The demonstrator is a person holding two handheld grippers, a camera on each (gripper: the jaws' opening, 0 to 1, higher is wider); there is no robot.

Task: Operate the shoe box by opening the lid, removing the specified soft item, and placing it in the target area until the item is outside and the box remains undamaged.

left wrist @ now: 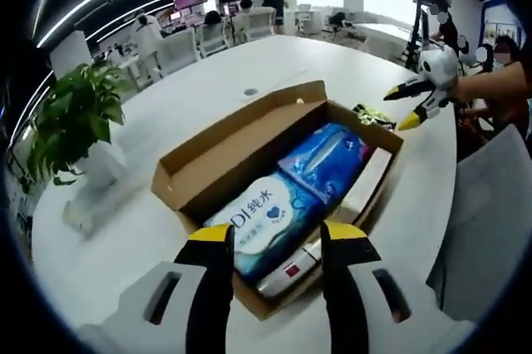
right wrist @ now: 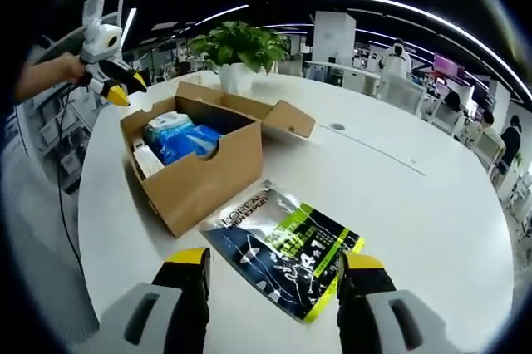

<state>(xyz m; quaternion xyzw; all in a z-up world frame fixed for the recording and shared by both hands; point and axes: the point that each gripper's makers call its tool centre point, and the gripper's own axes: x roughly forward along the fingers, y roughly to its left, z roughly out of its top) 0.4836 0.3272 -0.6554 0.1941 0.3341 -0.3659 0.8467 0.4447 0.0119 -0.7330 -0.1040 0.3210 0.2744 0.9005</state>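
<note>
Both grippers stood released, gripping nothing. Seen in its own view, the left gripper (left wrist: 276, 242) had its yellow-tipped jaws apart over the near end of the open shoe box (left wrist: 208, 159), straddling the white tissue pack (left wrist: 270, 225); beyond that, toward one o'clock, lay a blue soft pack (left wrist: 328, 159), with a pale flat item (left wrist: 366, 184) along the box's right wall. Further out at two o'clock, the right gripper (left wrist: 406, 106) hung past the far corner of the box, held by a person's hand (left wrist: 490, 84), its jaws spread. In the right gripper view, the jaws were wide above a dark and green sachet (right wrist: 287, 254) lying flat on the white table (right wrist: 416, 188) just beside the box, which sat at eleven o'clock with its lid flap folded back, a potted plant (right wrist: 237, 46) behind it. By my judgement the lid was done and one soft item already lay outside; whether that was the specified one I cannot tell. The box looked undamaged. Each gripper pointed forward and downward.
</note>
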